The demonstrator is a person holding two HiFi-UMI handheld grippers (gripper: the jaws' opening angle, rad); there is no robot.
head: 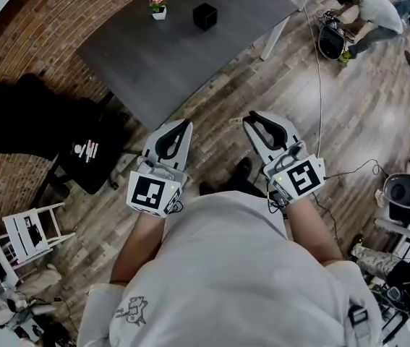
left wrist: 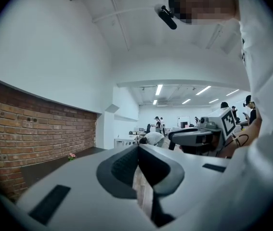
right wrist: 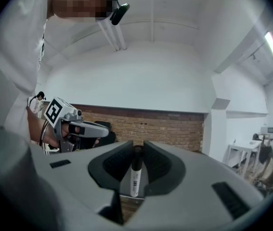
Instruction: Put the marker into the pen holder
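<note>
A white marker with a black cap (right wrist: 136, 174) stands between the pads of my right gripper (right wrist: 137, 147), which is shut on it, cap toward the fingertips. In the head view my right gripper (head: 257, 121) and left gripper (head: 181, 127) hang side by side over the wooden floor, short of the table's near corner. My left gripper (left wrist: 137, 150) is shut with nothing in it, its pads touching. The pen holder, a small black cube (head: 205, 15), stands at the far side of the dark grey table (head: 183, 60). In the head view the marker cannot be made out.
A small white pot with pink flowers (head: 158, 7) sits left of the pen holder. A black chair (head: 42, 125) and a white stool (head: 27, 233) stand to the left by the brick wall. A person (head: 369, 11) crouches at the far right, and cables run across the floor.
</note>
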